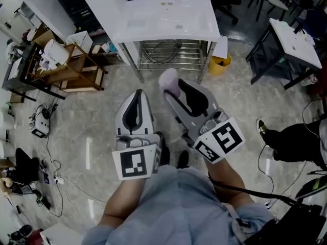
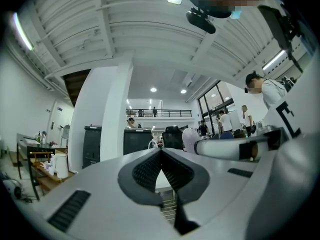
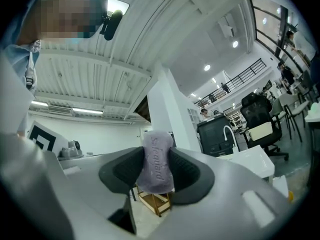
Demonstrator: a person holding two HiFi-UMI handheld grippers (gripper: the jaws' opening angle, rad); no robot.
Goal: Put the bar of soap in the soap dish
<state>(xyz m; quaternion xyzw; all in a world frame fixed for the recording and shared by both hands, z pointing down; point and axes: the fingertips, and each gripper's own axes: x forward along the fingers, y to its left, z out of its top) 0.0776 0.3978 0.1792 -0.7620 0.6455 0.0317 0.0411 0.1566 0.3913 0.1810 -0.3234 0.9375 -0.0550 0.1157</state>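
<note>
Stands on a pale, stone-patterned floor (image 1: pixel 102 137), looking steeply down. Faces a white sink stand (image 1: pixel 163 19) at the top of the head view, with a wire rack (image 1: pixel 171 52) under its top and a coil of cable lying on that rack. Has a cluttered wooden shelf unit (image 1: pixel 71 70) off to the left and a white table (image 1: pixel 296 40) on dark legs off to the right. Wears a light blue top (image 1: pixel 179 208), seen along the bottom edge. Holds the left gripper (image 1: pixel 139 93) and the right gripper (image 1: pixel 172 88) side by side in front of the body, above the floor and short of the sink stand. Carries on each a marker cube, left (image 1: pixel 135 162) and right (image 1: pixel 220 139), at the near end. Presses the left gripper's jaws together tip to tip, ribbed dark pads (image 2: pixel 147 171) meeting with nothing between them. Pinches the bar of soap (image 3: pixel 156 159) upright between the right gripper's dark pads (image 3: pixel 122 171): pale lilac, raised lettering down its face, rounded top poking above the jaws. Carries that soap (image 1: pixel 167 78) in the air at the right gripper's tip, just in front of the stand's legs and well below the sink top. Stands well apart from a small yellow bin (image 1: pixel 220 64) beside the stand's right leg.
</note>
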